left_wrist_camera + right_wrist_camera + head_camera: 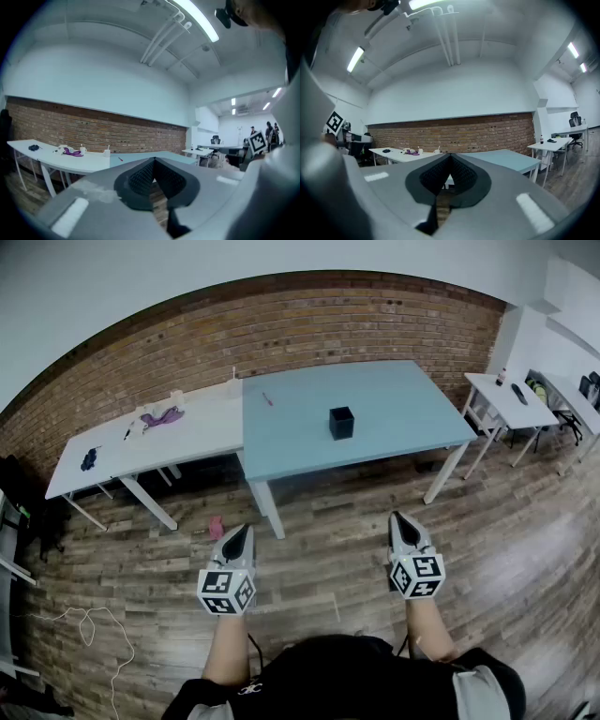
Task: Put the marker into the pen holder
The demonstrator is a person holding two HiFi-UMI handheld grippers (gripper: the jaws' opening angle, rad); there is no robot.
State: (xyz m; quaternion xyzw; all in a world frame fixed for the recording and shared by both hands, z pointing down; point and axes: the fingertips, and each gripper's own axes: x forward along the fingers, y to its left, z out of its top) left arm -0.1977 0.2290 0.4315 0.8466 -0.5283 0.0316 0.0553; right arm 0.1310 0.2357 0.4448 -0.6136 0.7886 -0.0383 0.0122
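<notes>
Left claw point(245, 529) and right claw point(395, 517) closed, empty; approach unstarted. Marker point(267, 399) lies left of pen holder point(341, 422) on far table point(403, 404).

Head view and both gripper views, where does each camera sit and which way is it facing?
Head view: on the person's head, looking steeply down at the blue table, pen holder and marker; forearms, left gripper and right gripper show.
Left gripper view: on the left gripper, facing the brick wall; its shut, empty jaws show.
Right gripper view: on the right gripper, facing likewise; shut, empty jaws show.
Shared: all three see the blue table.
</notes>
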